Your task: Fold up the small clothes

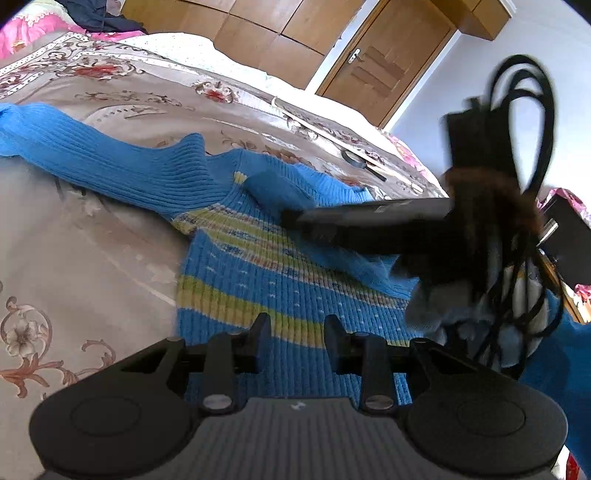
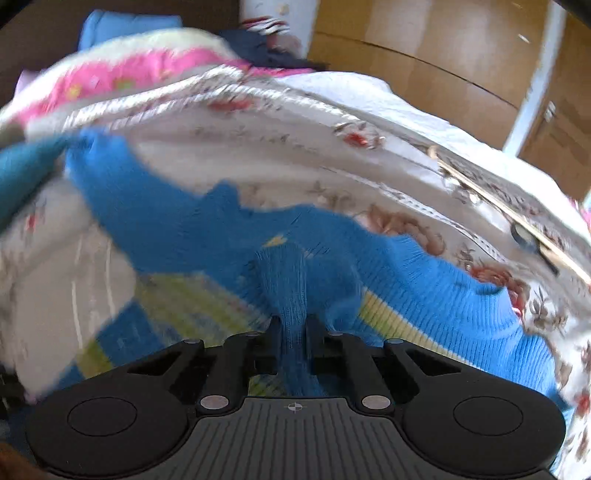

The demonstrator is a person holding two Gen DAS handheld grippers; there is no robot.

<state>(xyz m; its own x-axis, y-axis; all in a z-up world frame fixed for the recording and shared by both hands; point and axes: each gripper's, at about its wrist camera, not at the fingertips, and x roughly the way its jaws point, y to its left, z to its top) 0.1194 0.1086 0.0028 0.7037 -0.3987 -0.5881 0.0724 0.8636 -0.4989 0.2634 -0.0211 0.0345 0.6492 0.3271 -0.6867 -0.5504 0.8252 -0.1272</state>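
Observation:
A blue knitted sweater (image 1: 236, 280) with green and yellow stripes lies spread on the flowered bed cover (image 1: 92, 240). One sleeve (image 1: 74, 144) stretches away to the left. My left gripper (image 1: 297, 326) hovers low over the striped body, its jaws apart with flat knit showing between them. My right gripper (image 2: 294, 332) is shut on a raised fold of the blue sweater (image 2: 291, 280) near the collar. In the left wrist view the right gripper (image 1: 291, 218) reaches in from the right and lifts that fold (image 1: 275, 192). The right wrist view is blurred.
A thin stick (image 1: 332, 129) and a black ring-shaped object (image 1: 353, 157) lie on the far part of the bed. A pink quilt (image 2: 122, 77) and dark clothes (image 1: 99, 18) sit at the head. Wooden cupboards (image 1: 266, 33) and a door (image 1: 384, 62) stand behind. Black cables (image 1: 524, 122) hang at right.

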